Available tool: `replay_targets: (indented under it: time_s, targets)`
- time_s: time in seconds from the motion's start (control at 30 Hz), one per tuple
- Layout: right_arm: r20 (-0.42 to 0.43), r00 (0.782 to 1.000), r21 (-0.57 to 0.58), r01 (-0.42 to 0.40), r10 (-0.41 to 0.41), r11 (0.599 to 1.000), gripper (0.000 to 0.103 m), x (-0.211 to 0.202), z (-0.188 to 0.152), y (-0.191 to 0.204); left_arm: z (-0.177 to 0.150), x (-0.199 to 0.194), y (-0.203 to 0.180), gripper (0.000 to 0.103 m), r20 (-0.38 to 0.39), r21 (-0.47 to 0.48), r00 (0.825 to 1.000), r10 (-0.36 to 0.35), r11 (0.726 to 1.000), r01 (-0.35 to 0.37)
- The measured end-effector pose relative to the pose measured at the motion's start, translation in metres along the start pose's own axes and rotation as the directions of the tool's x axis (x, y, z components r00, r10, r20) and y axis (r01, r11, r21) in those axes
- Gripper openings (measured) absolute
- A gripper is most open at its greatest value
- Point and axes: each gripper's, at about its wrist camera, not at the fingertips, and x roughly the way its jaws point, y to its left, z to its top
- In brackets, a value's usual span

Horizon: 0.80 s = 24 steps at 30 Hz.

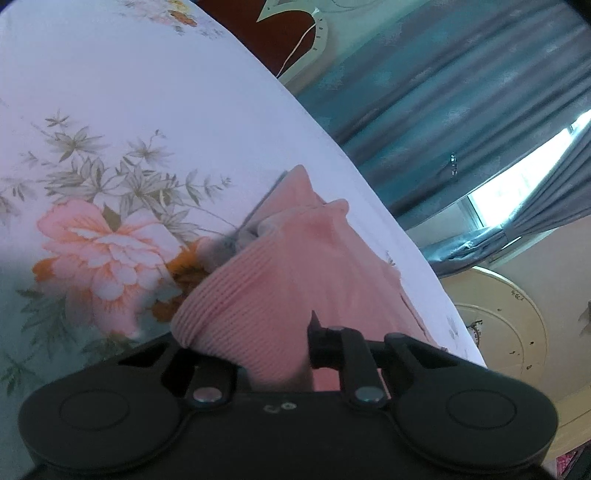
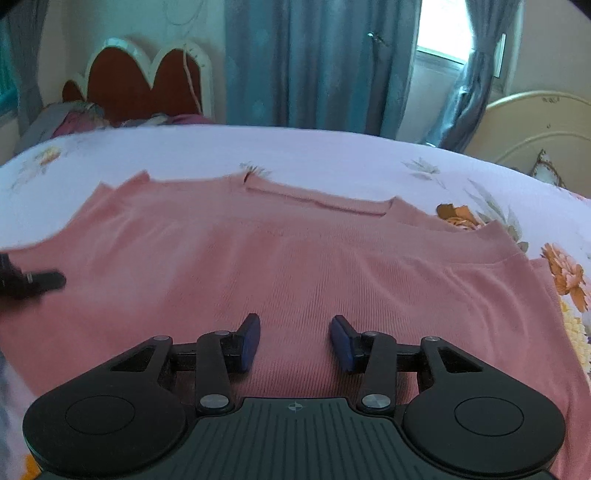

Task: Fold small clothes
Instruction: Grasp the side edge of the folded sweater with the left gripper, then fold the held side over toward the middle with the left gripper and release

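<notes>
A pink knitted top (image 2: pixel 295 266) lies spread out on a bed sheet (image 2: pixel 314 155) that is white with big pink and orange flowers on it. In the right wrist view the top fills most of the bed in front, with its neck edge (image 2: pixel 317 201) on the far side and a sleeve (image 2: pixel 498 251) folded over on the right. The right gripper (image 2: pixel 294 339) is just above the middle of the top, near its close edge. Its 2 fingers, with blue pads (image 2: pixel 251 341), stand wide apart and nothing is between them, only flat pink cloth below. At the left edge of that view the black tip of the left gripper (image 2: pixel 33 282) pokes in over the left side of the top. In the left wrist view the left gripper (image 1: pixel 273 354) has a thick bunch of the pink cloth (image 1: pixel 258 295) pushed up between its fingers. The cloth hides the left finger, and only the black right finger (image 1: pixel 319 343) shows beside it, so the fingers look closed on the cloth. The bunch is lifted off the sheet, and past it more pink cloth (image 1: pixel 317 221) stands up in folds with a bit of grey (image 1: pixel 243 236) showing inside. A big pink flower (image 1: pixel 96 254) printed on the sheet is just to the left of the bunch. Behind the bed are blue curtains (image 2: pixel 317 62), a bright window (image 2: pixel 439 33), a red headboard with a white wavy edge (image 2: pixel 147 77), and a cream headboard (image 2: pixel 539 122) off to the right.
</notes>
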Motion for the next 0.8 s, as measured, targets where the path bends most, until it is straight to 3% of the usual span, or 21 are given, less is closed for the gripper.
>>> replay_targets:
  time_s: [0.3,0.53,0.63,0.8]
  targets:
    - [-0.021,1.000,-0.028,0.008,-0.009,1.000,0.044,0.015,-0.004,0.001,0.003,-0.007,-0.005,0.014,0.016,0.004,1.000,-0.005,1.000,0.005]
    - [0.015,0.995,0.064,-0.094,0.094,0.993,0.044,0.003,0.001,-0.023,-0.001,-0.021,-0.055,0.013,0.111,0.179,0.994,0.020,0.983,-0.039]
    - [0.054,0.992,0.121,-0.123,0.117,0.985,0.044,-0.011,0.002,-0.045,-0.010,-0.025,-0.098,0.013,0.129,0.340,0.992,-0.012,0.940,-0.033]
    - [0.079,0.989,0.203,-0.140,0.126,0.969,0.044,-0.033,0.000,-0.099,-0.046,-0.019,-0.185,0.013,0.075,0.582,0.991,-0.115,0.812,0.050]
